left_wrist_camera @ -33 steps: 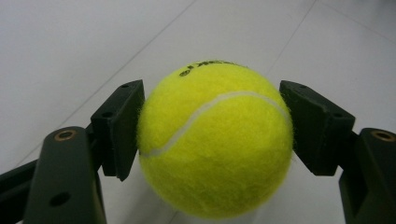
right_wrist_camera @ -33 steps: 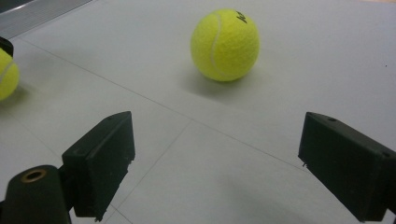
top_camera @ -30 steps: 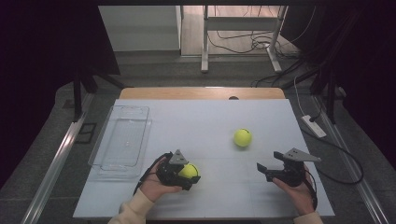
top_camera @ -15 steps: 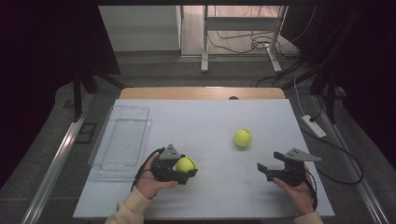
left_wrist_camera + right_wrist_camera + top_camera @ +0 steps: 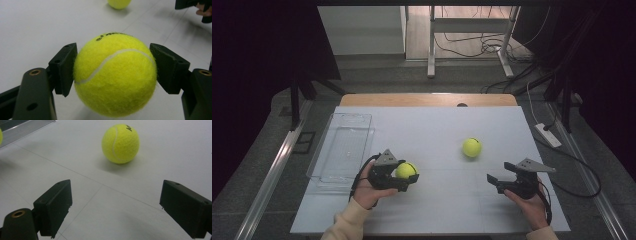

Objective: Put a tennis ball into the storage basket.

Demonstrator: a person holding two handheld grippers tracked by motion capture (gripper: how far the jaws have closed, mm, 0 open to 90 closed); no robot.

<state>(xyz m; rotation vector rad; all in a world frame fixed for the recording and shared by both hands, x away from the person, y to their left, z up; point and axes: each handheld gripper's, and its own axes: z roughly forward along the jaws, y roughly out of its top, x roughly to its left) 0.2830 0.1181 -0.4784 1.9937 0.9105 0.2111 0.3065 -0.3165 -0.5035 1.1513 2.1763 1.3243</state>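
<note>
- The left gripper (image 5: pixel 408 176) is clamped on a tennis ball (image 5: pixel 405 170), held just right of the clear tray (image 5: pixel 343 150).
- The right gripper (image 5: pixel 492 181) stands wide open and holds nothing, near the second ball (image 5: pixel 472 147) on the counter (image 5: pixel 437 125).

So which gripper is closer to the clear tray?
Left. The left gripper, clamping a tennis ball, sits just beside the clear tray; the right gripper is across the table.
</note>
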